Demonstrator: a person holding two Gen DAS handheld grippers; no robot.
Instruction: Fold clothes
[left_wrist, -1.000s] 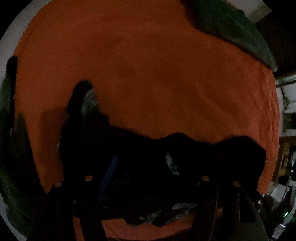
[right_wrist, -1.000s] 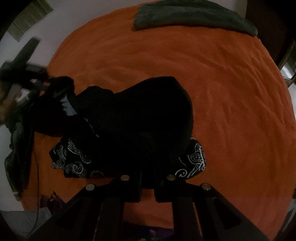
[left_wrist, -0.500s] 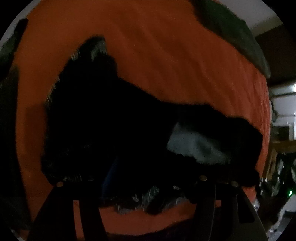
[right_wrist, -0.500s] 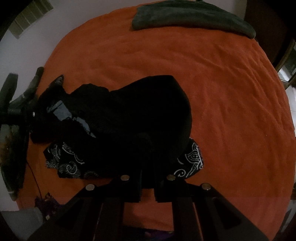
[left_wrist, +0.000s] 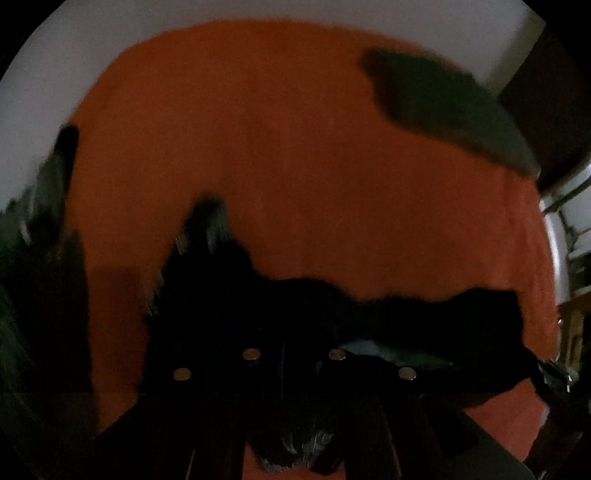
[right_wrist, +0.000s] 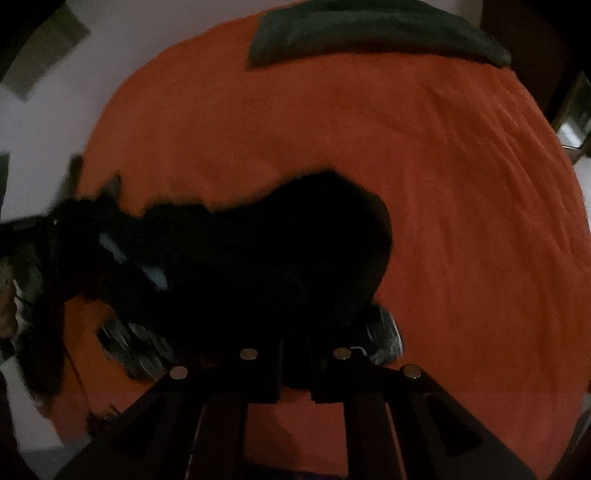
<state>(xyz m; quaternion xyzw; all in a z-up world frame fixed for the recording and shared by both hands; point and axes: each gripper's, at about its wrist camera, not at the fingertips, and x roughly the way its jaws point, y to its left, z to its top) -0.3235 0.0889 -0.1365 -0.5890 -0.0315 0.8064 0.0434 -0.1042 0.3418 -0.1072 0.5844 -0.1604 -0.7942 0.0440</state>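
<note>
A black garment (left_wrist: 258, 302) with a white paisley-patterned part (right_wrist: 384, 332) lies bunched on an orange blanket (left_wrist: 295, 147). My left gripper (left_wrist: 295, 349) points steeply down at the garment's left end. Its jaws are closing, and black cloth sits pinched between them. My right gripper (right_wrist: 295, 345) is shut on the near edge of the black garment (right_wrist: 295, 240), whose dark hump rises in front of it. The fingertips are hard to tell from the dark cloth. In the right wrist view the garment stretches off to the left, where that end is blurred.
A folded dark green cloth (right_wrist: 369, 33) lies at the far edge of the orange blanket (right_wrist: 461, 221); it also shows as the green cloth (left_wrist: 443, 103) at upper right. More dark clothes (left_wrist: 33, 277) are heaped at the left. Pale floor surrounds the blanket.
The left jaws have gone from wide open to pinched on the black cloth, and that gripper has risen. The right gripper stayed shut and shifted sideways, drawing the garment out longer.
</note>
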